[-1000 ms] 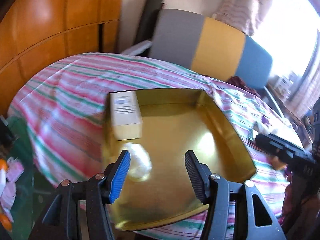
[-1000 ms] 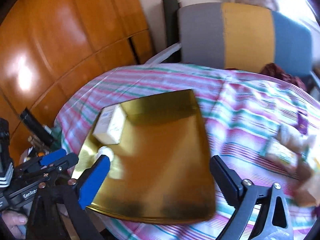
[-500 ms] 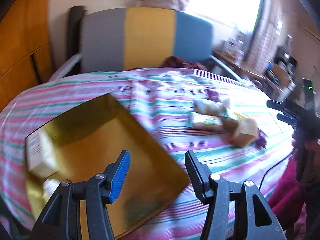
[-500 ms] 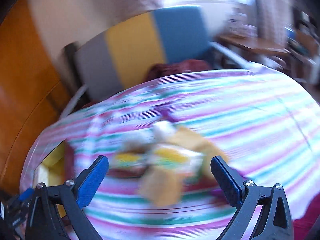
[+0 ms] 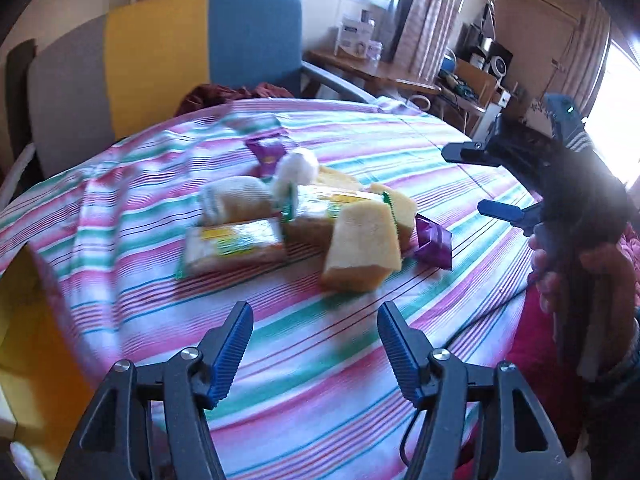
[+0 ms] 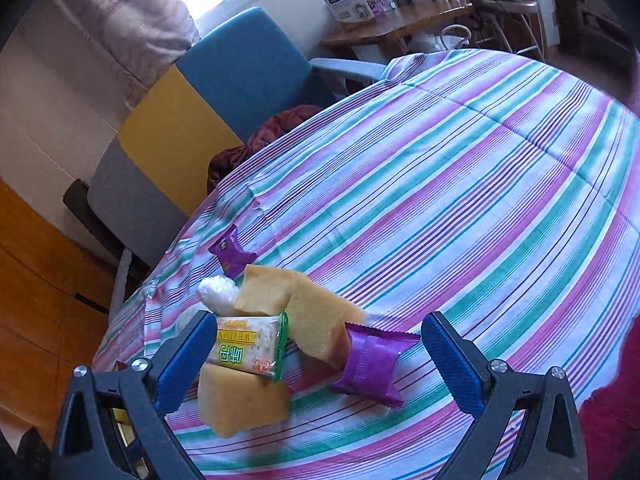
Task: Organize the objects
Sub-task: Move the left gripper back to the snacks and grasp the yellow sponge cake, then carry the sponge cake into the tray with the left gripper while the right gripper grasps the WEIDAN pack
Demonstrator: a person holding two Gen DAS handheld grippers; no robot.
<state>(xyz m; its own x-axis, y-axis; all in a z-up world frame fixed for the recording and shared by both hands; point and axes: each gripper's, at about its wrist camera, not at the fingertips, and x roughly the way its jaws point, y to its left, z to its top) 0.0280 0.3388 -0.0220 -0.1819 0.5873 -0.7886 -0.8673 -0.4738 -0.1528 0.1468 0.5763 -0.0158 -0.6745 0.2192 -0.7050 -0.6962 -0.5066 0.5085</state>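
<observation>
A heap of small things lies on the striped tablecloth (image 5: 360,360): yellow sponge blocks (image 5: 362,248), green-edged cracker packets (image 5: 232,246), two purple sachets (image 5: 434,244) and a white wad (image 5: 296,170). My left gripper (image 5: 315,320) hovers short of the heap, its jaws opening with nothing between them. In the right wrist view my right gripper (image 6: 320,332) stands wide open over a cracker packet (image 6: 248,346), a sponge (image 6: 240,404) and a purple sachet (image 6: 370,364), pressing none. The right gripper (image 5: 468,182) also shows at the heap's right. The gold tray (image 5: 24,320) peeks in at the far left.
A chair with a grey, yellow and blue back (image 5: 160,60) stands behind the table, a dark red cloth (image 6: 276,128) on its seat. A cluttered wooden desk (image 5: 380,72) is at the back right. A hand (image 5: 560,276) holds the right gripper near the table's edge.
Both views have swung right, from the gold tray to the heap of snacks and sponges. The tray has slid to the left edge. The left jaws stand wider apart.
</observation>
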